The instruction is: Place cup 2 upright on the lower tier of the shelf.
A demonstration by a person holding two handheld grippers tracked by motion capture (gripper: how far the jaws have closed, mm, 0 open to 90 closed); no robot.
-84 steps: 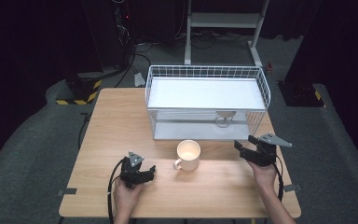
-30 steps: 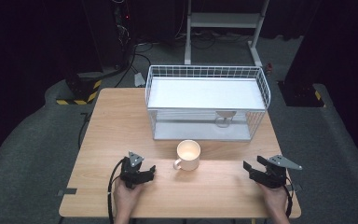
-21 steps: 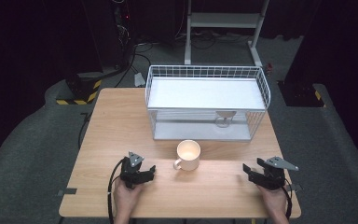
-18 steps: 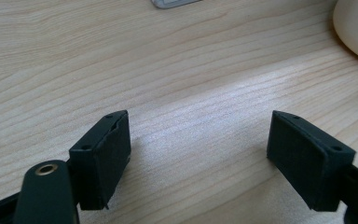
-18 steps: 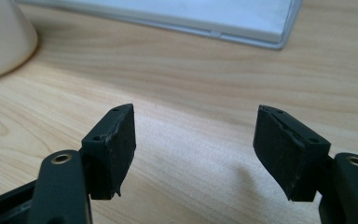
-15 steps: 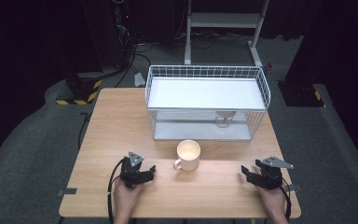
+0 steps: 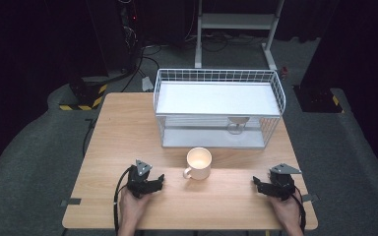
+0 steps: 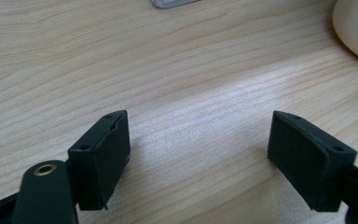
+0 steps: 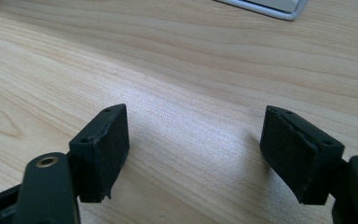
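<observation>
On the table (image 7: 128,128), both the left gripper (image 7: 158,181) and right gripper (image 7: 257,183) rest unclenched (nothing between jaws, the right's just widened), flanking the cup (image 7: 199,163).

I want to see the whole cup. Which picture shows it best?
The high view: the cream mug stands whole on the table, handle included. The left gripper view catches just its curved side at the corner.

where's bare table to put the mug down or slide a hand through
Widest bare patch: the table's left side, from the wire basket to the left edge. Also free: the front strip between the left gripper and right gripper. Tightest: the gap between the mug and the basket's front.
</observation>
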